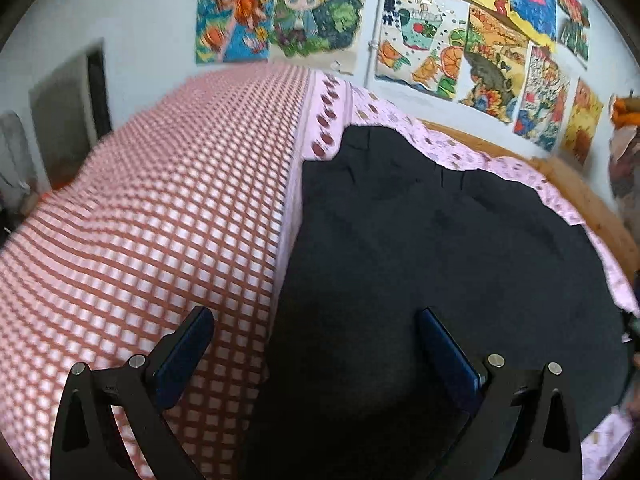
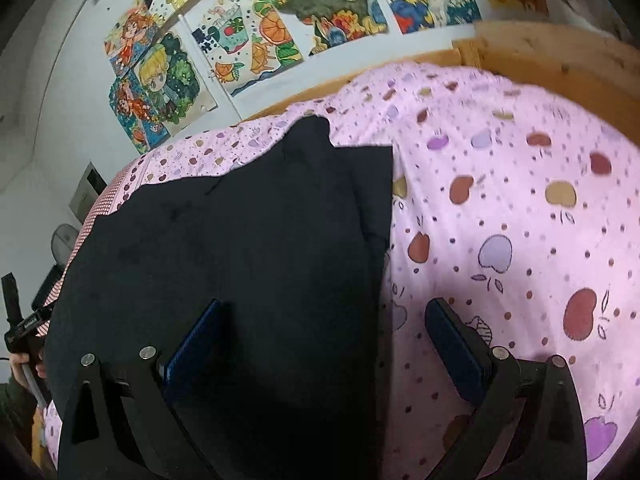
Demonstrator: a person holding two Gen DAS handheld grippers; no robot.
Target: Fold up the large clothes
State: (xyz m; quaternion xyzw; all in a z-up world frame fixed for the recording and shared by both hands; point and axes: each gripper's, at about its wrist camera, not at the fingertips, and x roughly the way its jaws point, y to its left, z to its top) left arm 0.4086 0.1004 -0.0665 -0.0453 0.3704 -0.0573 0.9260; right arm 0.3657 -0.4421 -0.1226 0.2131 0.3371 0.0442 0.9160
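Note:
A large black garment (image 1: 440, 248) lies spread flat on the bed; it also shows in the right wrist view (image 2: 240, 240), with a folded flap along its right edge. My left gripper (image 1: 316, 316) is open and empty, hovering over the garment's left edge where it meets the checkered cloth. My right gripper (image 2: 324, 308) is open and empty, straddling the garment's right edge, one finger (image 2: 200, 336) over the black fabric and the other (image 2: 452, 336) over the sheet. The left gripper shows at the far left of the right wrist view (image 2: 24, 328).
A pink sheet with apple prints (image 2: 520, 220) covers the bed. A red-and-white checkered cover (image 1: 140, 220) lies left of the garment. A wooden bed frame (image 2: 540, 48) runs along the wall, which is hung with colourful drawings (image 1: 420, 44).

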